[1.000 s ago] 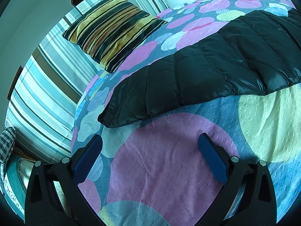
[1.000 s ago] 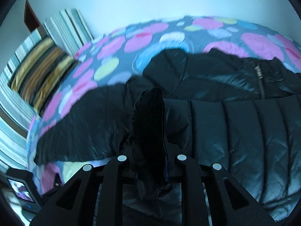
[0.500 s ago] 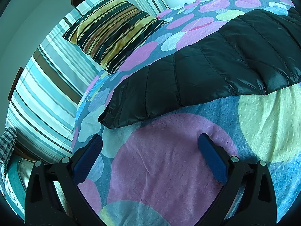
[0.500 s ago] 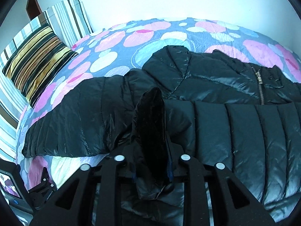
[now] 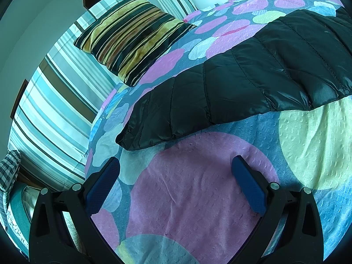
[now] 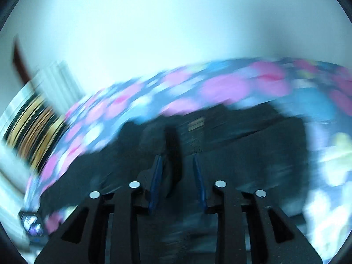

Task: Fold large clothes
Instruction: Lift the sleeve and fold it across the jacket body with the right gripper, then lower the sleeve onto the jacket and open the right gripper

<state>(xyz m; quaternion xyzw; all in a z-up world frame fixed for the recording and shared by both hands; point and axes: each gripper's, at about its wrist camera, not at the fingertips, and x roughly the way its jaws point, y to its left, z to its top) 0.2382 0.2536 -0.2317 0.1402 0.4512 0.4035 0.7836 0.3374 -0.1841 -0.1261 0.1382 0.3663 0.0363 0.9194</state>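
Right wrist view is motion-smeared throughout. Black puffer jacket (image 6: 242, 154) shows no quilting or zipper, only a dark mass; the pale rectangle on it is probably a label, unreadable. Right gripper (image 6: 178, 171) has a dark fold between its blue pads (image 6: 156, 182), but contact with the right-hand pad can't be confirmed. Striped pillow (image 6: 33, 127) smeared and cut by the left edge. Small screen device (image 6: 33, 228) at lower left, content illegible.

Left wrist view: jacket (image 5: 242, 83) runs off the right edge. Checked fabric (image 5: 10, 169) cut at left edge, unidentifiable.
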